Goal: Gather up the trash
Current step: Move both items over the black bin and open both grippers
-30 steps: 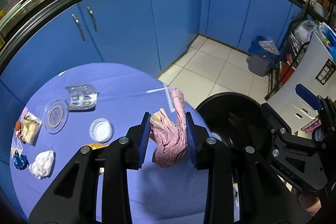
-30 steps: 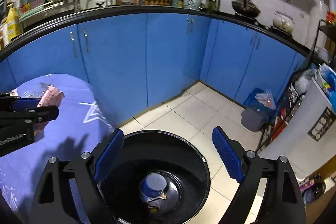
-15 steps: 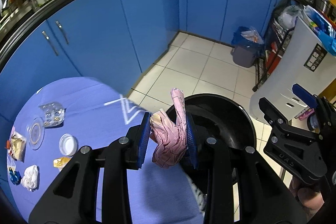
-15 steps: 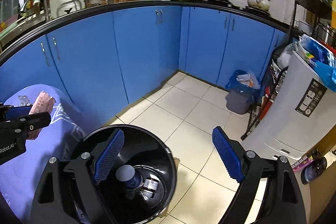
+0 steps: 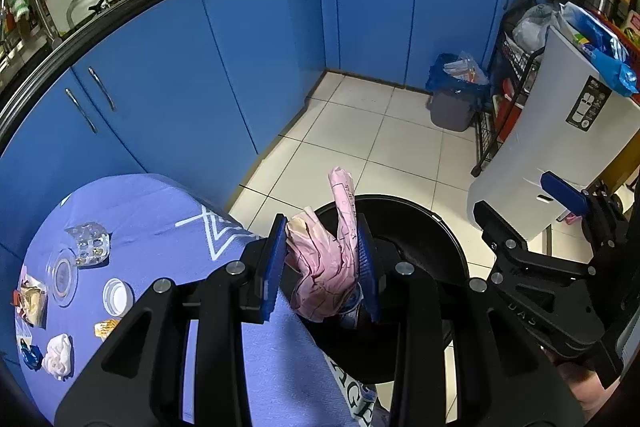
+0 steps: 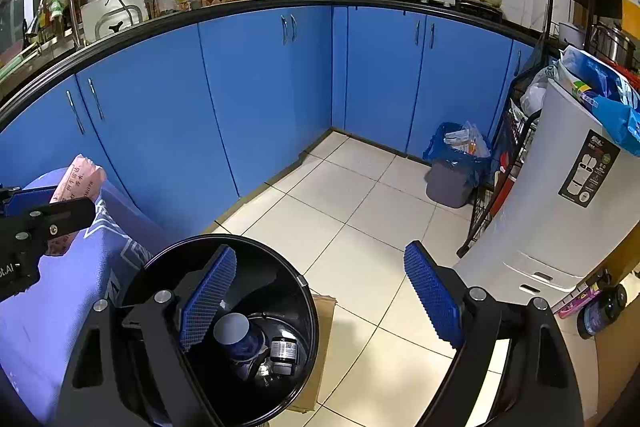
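We have the left gripper (image 5: 322, 263) pinching a crumpled pink paper wrapper (image 5: 324, 267) between its blue pads, jaws just starting to ease apart, held over the near rim of the round black trash bin (image 5: 448, 239) beside the purple-clothed table (image 5: 168, 211), probably lined up for the drop. Our right gripper (image 6: 320, 299) hangs spread and empty over the bin. Only the right view shows the bin's contents: a blue paper cup (image 6: 238, 337) and a small jar. Only the left view shows table leftovers: white crumpled tissue (image 5: 58, 355), white lid (image 5: 117, 296).
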{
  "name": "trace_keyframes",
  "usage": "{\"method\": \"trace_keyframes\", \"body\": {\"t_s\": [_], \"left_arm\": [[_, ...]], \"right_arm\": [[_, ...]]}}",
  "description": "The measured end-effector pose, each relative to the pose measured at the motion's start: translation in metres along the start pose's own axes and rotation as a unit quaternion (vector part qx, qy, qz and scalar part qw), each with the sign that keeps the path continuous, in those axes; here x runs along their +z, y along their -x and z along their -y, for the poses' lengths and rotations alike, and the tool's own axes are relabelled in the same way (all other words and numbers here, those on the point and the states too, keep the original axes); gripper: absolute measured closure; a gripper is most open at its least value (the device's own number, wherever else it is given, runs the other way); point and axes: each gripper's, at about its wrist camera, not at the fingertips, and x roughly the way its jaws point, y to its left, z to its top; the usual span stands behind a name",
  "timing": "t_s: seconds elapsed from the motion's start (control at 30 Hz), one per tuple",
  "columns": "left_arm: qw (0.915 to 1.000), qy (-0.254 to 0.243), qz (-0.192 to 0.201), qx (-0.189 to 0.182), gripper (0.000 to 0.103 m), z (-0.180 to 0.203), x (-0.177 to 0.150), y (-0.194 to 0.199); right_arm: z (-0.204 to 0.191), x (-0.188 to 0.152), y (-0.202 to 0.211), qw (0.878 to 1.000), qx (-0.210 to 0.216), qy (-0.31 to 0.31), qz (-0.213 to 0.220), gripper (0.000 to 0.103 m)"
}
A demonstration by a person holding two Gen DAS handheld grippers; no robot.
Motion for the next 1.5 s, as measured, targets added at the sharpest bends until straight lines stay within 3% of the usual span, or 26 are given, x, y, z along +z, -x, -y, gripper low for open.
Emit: {"method": "trace_keyframes", "body": {"t_s": [0.2,0.23,0.27,0.33,0.53,0.73,1.07,1.5], "left_arm": [[1.0,-0.001,0.001,0.001,0.067,0.004,0.001,0.002],[1.0,-0.002,0.001,0.002,0.058,0.004,0.001,0.002],[1.0,-0.002,0.005,0.002,0.041,0.003,0.0,0.004],[0.9997,0.0,0.023,0.011,0.026,0.003,-0.001,0.01],[0.9989,-0.003,0.044,0.018,0.004,0.006,-0.003,0.024],[0.9992,0.009,0.038,0.009,0.003,-0.003,-0.008,0.033],[0.9976,0.033,0.055,0.027,0.003,-0.032,-0.023,0.065],[0.9906,0.081,0.086,0.069,0.003,-0.096,-0.061,0.124]], "right_arm": [[0.003,-0.001,0.007,1.0,-0.005,-0.002,0.003,0.019],[0.004,-0.001,0.008,1.0,-0.006,-0.003,0.004,0.019],[0.004,-0.002,0.01,1.0,-0.006,-0.003,0.005,0.019],[0.005,-0.002,0.013,1.0,-0.007,-0.002,0.006,0.019],[0.001,-0.005,0.02,1.0,-0.002,0.002,0.005,0.019],[-0.008,-0.007,0.029,1.0,0.01,0.011,0.006,0.019],[-0.036,-0.003,0.056,0.999,0.031,0.035,0.023,0.019],[-0.111,0.011,0.1,0.992,0.073,0.084,0.056,0.019]]}}
